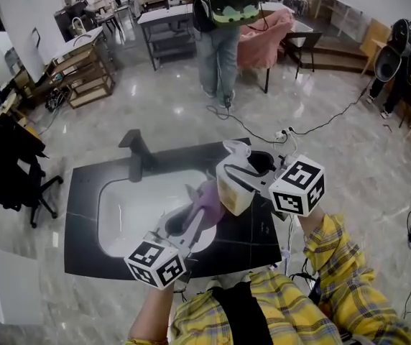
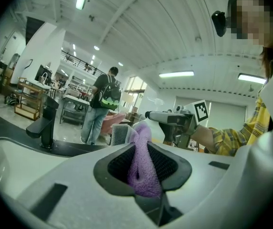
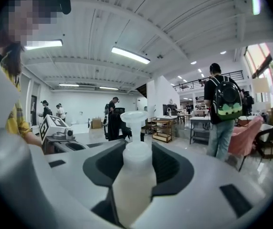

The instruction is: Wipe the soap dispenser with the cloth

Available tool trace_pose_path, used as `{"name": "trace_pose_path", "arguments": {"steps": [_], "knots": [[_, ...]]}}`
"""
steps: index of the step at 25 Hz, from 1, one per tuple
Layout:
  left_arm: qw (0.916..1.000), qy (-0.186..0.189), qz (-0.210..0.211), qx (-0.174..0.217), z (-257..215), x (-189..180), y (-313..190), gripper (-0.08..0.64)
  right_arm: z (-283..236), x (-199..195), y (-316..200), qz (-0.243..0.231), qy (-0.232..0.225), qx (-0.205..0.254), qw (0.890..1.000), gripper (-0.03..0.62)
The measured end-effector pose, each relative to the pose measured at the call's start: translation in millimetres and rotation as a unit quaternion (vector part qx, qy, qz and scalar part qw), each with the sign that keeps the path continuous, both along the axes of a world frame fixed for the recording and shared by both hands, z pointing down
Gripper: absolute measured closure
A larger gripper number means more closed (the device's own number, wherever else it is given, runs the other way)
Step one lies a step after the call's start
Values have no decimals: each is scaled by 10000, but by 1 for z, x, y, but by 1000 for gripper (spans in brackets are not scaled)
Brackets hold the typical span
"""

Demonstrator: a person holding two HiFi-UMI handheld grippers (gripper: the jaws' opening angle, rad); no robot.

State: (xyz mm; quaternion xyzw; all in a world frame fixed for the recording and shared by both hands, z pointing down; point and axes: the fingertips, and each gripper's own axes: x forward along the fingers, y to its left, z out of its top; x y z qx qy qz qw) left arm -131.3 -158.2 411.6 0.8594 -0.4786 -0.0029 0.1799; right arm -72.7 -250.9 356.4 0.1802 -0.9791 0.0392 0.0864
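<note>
While the right gripper (image 1: pixel 236 172) clasps the soap dispenser (image 1: pixel 234 190) between its fingers (image 3: pixel 172 168), raised above the dark worktop (image 1: pixel 90 185) just right of the white sink (image 1: pixel 126 207), the left gripper (image 1: pixel 195 214) has the purple cloth (image 1: pixel 207 198) pinched upright in its fingers (image 2: pixel 115 163). The cloth's tip lies at the bottle's left side, touching or just beside it; which of the two cannot be told. Both things are in hand and brought together, so the pick-up appears done. Wiping is judged to be at its start or under way, with most of the bottle's body and the pump head left to rub.
</note>
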Motion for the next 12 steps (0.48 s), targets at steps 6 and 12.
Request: {"name": "trace_pose_path", "arguments": {"steps": [6,12], "knots": [[10000,-37,0,46,-7,0,5,494,-5,5,-5,785,-21,26,9969,431],[10000,-49,-20,72,-8,0,9,494,-4,8,-8,1459,-36,29,9893,431]]}}
